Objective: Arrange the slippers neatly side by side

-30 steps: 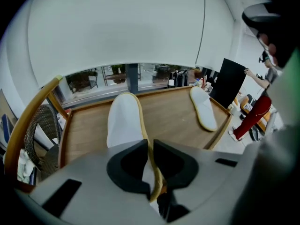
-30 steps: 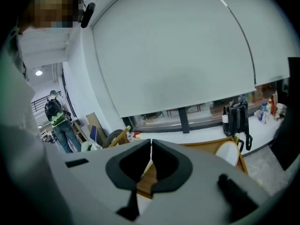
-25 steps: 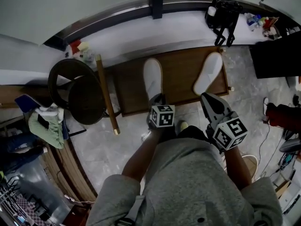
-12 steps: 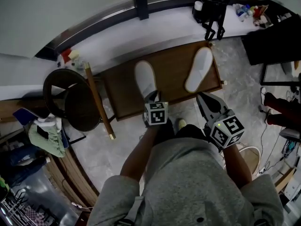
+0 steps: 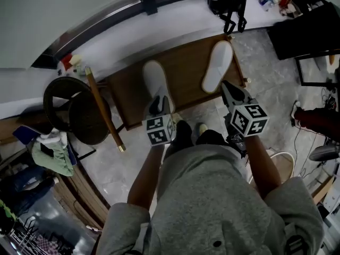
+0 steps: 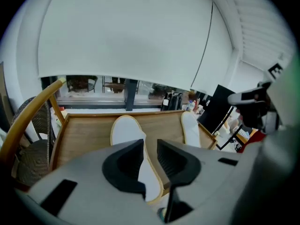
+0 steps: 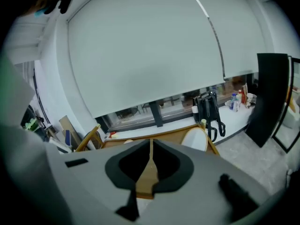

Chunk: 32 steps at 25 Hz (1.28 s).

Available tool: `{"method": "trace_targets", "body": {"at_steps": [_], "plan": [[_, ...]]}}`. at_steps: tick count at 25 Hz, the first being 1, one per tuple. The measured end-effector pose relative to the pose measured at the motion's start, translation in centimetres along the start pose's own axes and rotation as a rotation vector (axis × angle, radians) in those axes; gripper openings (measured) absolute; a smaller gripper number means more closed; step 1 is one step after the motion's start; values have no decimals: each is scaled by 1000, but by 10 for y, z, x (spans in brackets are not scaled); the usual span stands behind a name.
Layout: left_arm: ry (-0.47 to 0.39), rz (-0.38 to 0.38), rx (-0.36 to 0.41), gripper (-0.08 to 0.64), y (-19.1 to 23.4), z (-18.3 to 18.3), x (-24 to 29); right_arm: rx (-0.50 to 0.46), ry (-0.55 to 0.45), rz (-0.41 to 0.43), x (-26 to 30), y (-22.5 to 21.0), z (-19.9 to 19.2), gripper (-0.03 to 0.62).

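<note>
**Fingers off the left slipper, right slipper not yet in line**

The fingers [image 6: 124, 165] of my left gripper [image 6: 150, 144] had just been opening and stood partly apart with nothing pinched. Through the gap I saw only the left slipper [image 5: 154, 78], lying below and beyond them, clear of the pads. The fingers [image 7: 171, 165] of my right gripper [image 7: 150, 144] were closed tip to tip and empty. They were aimed down at the bench [image 5: 186, 73], near the heel of the right slipper [image 5: 218, 62].

Both slippers lay on the wooden bench with their toes away from me. The left one sat fairly straight, its heel close to the near edge. The right one lay well apart from it, with bare wood between them, and slanted so its toe leaned toward the far right corner. I judged the pair not yet side by side, with the right slipper the one left to move.

Several things could go wrong from there:

- My right fingers were shut, so reaching in that way would only shove the slipper, and it already sat close to the right edge, where a nudge might tip it off.
- The slipper looked soft and flat, so a shallow bite on its rim could fold it or let it slide out partway across.
- Dragging it over too fast could bump the left slipper crooked.
- My left fingers, hanging just above that heel, could catch it if I dropped my hand.
</note>
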State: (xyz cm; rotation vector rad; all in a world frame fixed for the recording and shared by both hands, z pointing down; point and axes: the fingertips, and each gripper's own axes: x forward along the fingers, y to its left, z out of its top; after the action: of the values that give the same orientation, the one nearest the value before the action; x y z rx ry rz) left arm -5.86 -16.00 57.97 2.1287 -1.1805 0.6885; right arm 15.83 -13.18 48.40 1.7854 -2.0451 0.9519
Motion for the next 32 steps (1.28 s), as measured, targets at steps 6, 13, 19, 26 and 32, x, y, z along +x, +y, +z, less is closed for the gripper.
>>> {"method": "trace_targets", "body": {"at_steps": [6,13,19,26,32], "plan": [[-99,4,3,97,9,23,-33,64,-17,-78,17,-43,-5,29],[-150,44,-1,57,24,37,-63,94,-23,-155,42,-76,-22,34],[-192,75,0,20,27,46,-78,123,12,-183,64,-99,-39,117],[-200,92,-37,14,40,41,-84,112,64,-221,95,-113,-60,123],[-199,112,-21,14,48,38,-89,96,105,-264,117,-126,-73,123]]}}
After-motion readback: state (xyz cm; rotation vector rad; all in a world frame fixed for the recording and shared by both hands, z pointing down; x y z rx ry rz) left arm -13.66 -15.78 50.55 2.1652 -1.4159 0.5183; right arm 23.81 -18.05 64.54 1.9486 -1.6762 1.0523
